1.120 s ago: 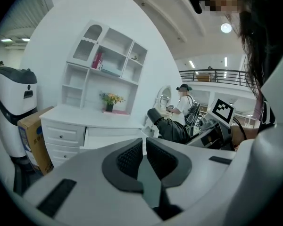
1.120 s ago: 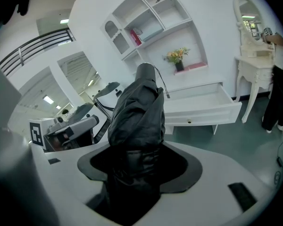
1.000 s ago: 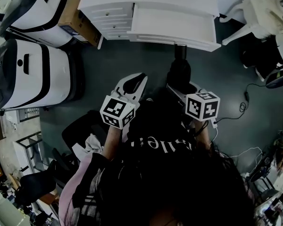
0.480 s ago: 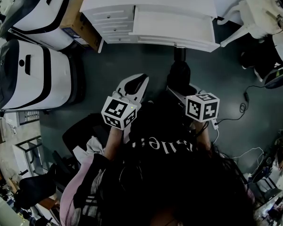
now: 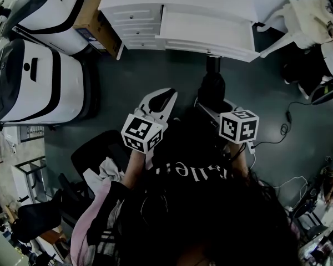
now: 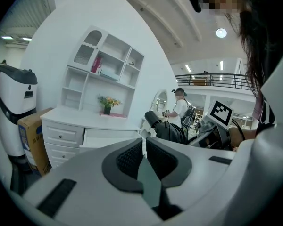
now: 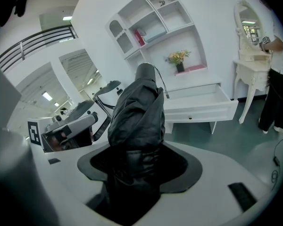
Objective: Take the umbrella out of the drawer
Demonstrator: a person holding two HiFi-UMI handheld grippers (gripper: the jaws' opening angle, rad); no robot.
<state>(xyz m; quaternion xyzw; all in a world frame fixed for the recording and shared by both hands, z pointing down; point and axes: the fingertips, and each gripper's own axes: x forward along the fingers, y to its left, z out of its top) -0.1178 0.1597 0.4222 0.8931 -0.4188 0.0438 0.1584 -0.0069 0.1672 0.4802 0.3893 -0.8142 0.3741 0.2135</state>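
Note:
A folded black umbrella (image 7: pixel 137 112) stands upright in my right gripper (image 7: pixel 134 168), which is shut on its lower part. In the head view the umbrella (image 5: pixel 211 85) points toward the white desk, just short of the open drawer (image 5: pixel 208 29). That drawer (image 7: pixel 198 102) stands pulled out, and what I see of its inside is bare. My left gripper (image 5: pixel 162 100) hovers beside the right one over the dark floor. Its jaws are shut with nothing between them (image 6: pixel 144 161). The left gripper view also catches the umbrella (image 6: pixel 167 128) off to the right.
Two large white-and-black machines (image 5: pixel 39 82) and a cardboard box (image 5: pixel 91 15) stand left of the desk. A white vanity table (image 7: pixel 252 79) with a person (image 7: pixel 278 93) beside it is to the right. Cables (image 5: pixel 288 121) lie on the floor at right.
Both grippers hold almost the same place. The left one has drifted slightly toward the desk. The umbrella stays in the right gripper.

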